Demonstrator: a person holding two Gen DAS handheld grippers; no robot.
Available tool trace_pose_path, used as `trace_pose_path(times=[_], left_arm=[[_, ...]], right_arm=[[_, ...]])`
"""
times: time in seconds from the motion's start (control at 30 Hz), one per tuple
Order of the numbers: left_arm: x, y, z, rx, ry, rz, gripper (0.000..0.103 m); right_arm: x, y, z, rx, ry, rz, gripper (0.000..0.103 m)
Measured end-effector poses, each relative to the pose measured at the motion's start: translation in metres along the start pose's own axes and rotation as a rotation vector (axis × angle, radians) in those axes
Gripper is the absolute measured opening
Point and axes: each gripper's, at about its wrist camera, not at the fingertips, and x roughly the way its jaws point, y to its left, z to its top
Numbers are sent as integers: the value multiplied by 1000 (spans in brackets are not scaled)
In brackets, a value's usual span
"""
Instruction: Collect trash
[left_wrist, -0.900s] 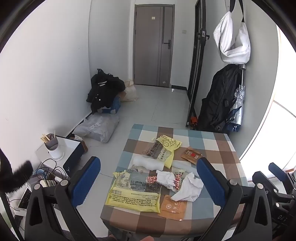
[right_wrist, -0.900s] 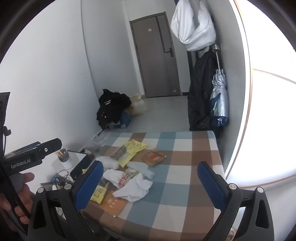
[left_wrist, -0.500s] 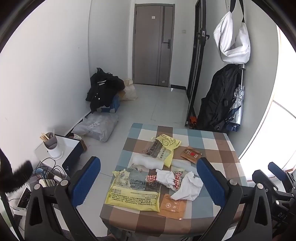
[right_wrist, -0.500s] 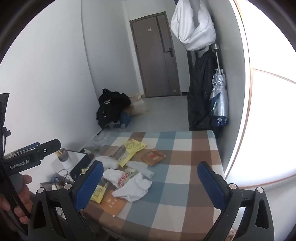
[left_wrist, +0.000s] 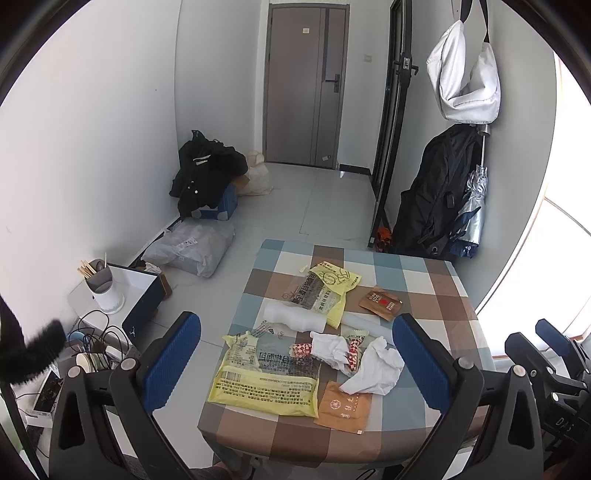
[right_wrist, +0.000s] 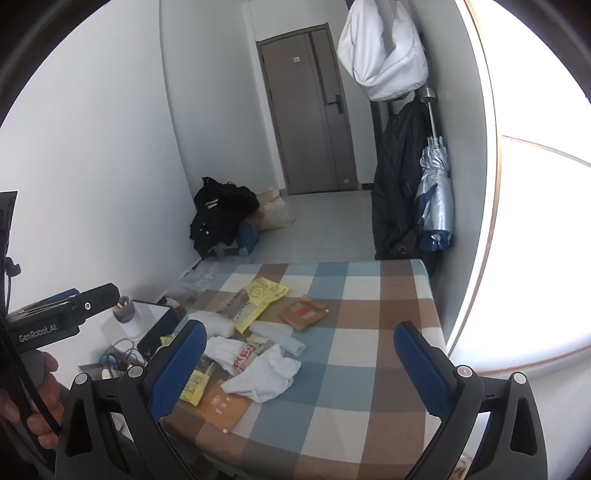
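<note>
- Both tongs wide open, nothing btwn the pads: left tongs (left_wrist: 297, 356), right tongs (right_wrist: 299, 360).
- We see the trash on the checked worktop (left_wrist: 424, 291), bunched on its left half, ahead of and below both tongs.
- Nearest piece: big yellow bag (left_wrist: 266, 373), long axis running across our view, just ahead of the left tongs.
- White tissue (right_wrist: 264, 376) sits left of center for the right tongs.
- We judge the left hand nearer.
</note>
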Motion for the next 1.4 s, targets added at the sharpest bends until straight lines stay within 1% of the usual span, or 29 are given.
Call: trace_pose_path(times=[0.63,0.67,1.4], left_arm=[[1,-1,0,3,-5,-5,102],[2,3,2,-2,-3,-3,102],[3,3,-3,-2,13,-8,102]], right_arm=[[-1,0,0,1,-1,-5,102],[0,0,0,2,0,-5,102],[1,0,-1,-1,1,-2,102]])
